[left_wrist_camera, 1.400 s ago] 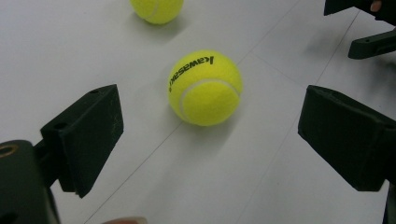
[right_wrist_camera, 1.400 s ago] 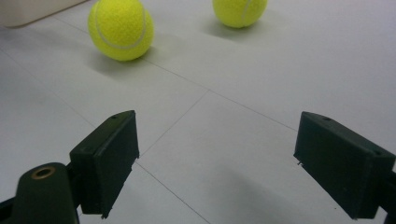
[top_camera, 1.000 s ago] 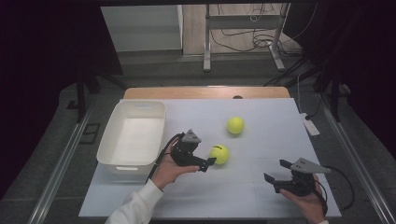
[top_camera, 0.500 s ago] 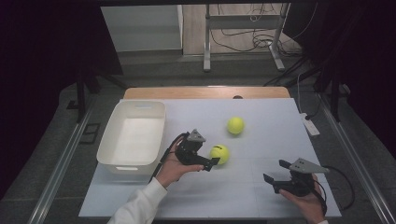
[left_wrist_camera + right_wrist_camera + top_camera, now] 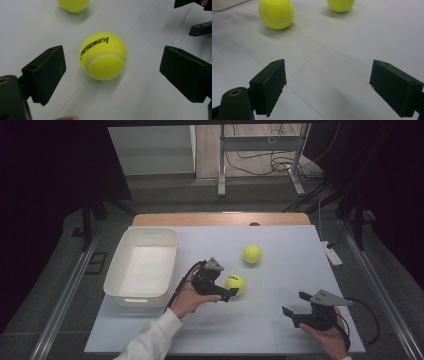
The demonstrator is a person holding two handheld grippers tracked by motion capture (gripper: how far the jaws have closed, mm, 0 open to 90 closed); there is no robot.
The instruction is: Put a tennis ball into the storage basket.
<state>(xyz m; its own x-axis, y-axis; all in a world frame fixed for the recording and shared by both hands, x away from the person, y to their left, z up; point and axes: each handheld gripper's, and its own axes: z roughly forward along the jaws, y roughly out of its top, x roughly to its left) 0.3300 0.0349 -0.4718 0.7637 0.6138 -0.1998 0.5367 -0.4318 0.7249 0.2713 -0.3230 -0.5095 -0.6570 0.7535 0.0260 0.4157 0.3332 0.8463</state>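
Two yellow tennis balls lie on the white table. The nearer ball (image 5: 235, 284) (image 5: 103, 56), printed "kawasaki", rests on the table between the spread jaws of my left gripper (image 5: 226, 283) (image 5: 112, 62), which is open and touches it on neither side. The farther ball (image 5: 252, 254) (image 5: 73, 3) sits behind it. My right gripper (image 5: 296, 304) (image 5: 329, 75) is open over bare table at the front right, with nothing between its jaws. Both balls (image 5: 276, 13) (image 5: 340, 5) lie well ahead of it.
A white rectangular bin (image 5: 142, 265) with nothing inside stands at the table's left, just beside my left hand. A white power strip (image 5: 331, 254) lies off the table's right edge. The right gripper's jaws (image 5: 197, 17) appear at the top right of the left gripper view.
My left gripper has edged slightly right, closer around the nearer ball. The balls and the right gripper have stayed where they were.
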